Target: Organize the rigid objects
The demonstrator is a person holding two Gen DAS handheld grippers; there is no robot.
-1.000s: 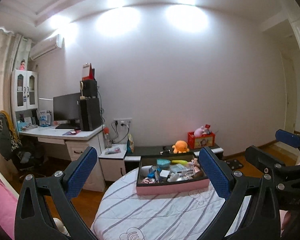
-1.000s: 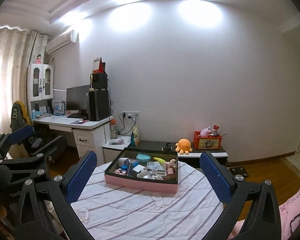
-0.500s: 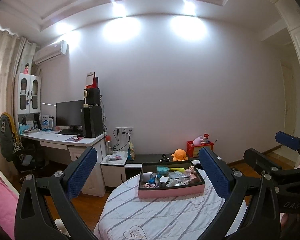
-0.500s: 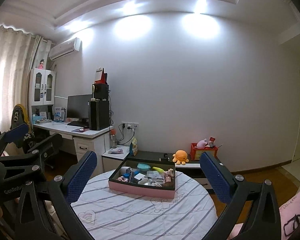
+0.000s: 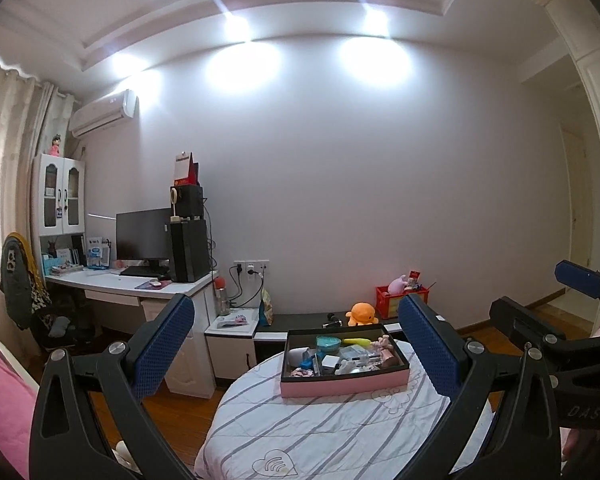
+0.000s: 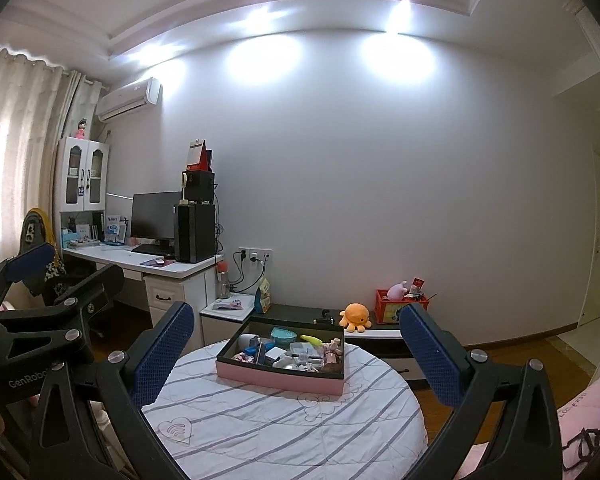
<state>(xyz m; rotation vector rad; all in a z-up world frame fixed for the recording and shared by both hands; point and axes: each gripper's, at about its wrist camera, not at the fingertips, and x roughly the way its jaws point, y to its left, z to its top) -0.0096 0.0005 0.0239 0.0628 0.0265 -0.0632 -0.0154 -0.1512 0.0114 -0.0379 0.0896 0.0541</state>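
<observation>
Two views, pretty much the same room, but each catches something the other misses. The left wrist view shows the right tool [image 5: 572,300] poking in at 3 o'clock, while the right wrist view has the left tool [image 6: 40,280] at 9 o'clock, plus a pair of glasses [image 6: 584,442] on pink bedding at 4 o'clock. Both tools are spread wide apart with nothing between the blue pads. The pink tray [image 5: 342,384] with black inner walls sits on the round striped worktop [image 5: 320,428], dead ahead at 12 o'clock, packed with small stuff: a teal dish [image 5: 327,343], a yellow stick [image 5: 356,341], white bits.
</observation>
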